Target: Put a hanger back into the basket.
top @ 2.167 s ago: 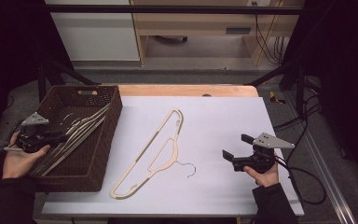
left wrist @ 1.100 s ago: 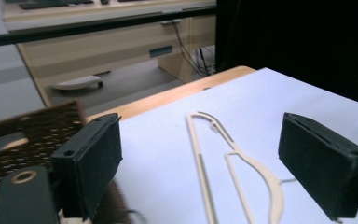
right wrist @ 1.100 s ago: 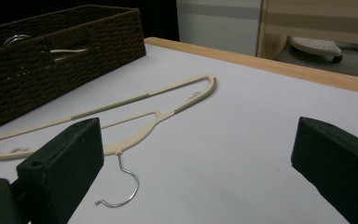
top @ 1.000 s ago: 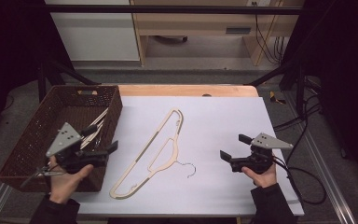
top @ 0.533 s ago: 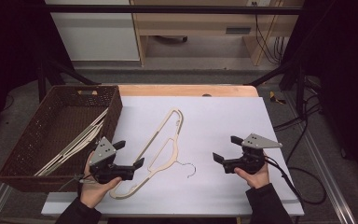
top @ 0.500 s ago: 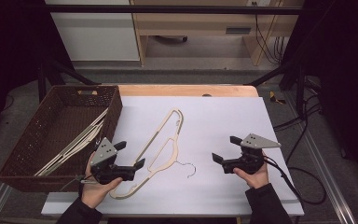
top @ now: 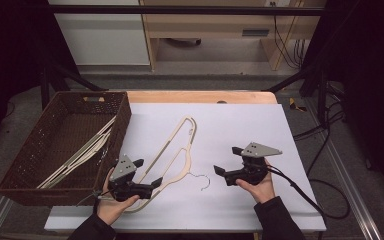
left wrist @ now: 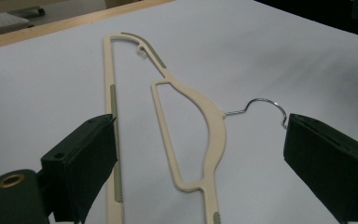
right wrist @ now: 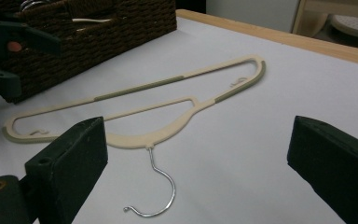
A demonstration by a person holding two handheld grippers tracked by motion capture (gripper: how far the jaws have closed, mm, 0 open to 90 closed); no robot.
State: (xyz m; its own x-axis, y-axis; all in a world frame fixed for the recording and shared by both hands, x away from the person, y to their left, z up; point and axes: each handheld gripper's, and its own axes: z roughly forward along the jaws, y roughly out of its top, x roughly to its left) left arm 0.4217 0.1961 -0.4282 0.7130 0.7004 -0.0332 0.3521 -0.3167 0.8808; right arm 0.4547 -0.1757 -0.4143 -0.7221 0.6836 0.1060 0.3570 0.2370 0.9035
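Note:
A cream plastic hanger (top: 186,162) with a metal hook (top: 203,182) lies flat and slantwise on the white table cover. My left gripper (top: 147,172) is open at the hanger's near end, its jaws either side of that end. In the left gripper view the hanger (left wrist: 213,128) lies between the wide-apart jaws of my left gripper (left wrist: 205,168), with the hook (left wrist: 261,101) by the right jaw. My right gripper (top: 226,160) is open just right of the hook. In the right gripper view my right gripper (right wrist: 200,163) faces the hanger (right wrist: 140,138) and its hook (right wrist: 165,198).
A dark wicker basket (top: 124,117) stands at the left of the table with several cream hangers (top: 82,152) in it; it is also in the right gripper view (right wrist: 102,32). Cables (top: 300,192) trail off the right edge. A wooden strip (top: 200,96) borders the far side.
My left gripper has come out of the basket and moved right to the near end of the hanger. My right gripper has shifted a little left toward the hook.

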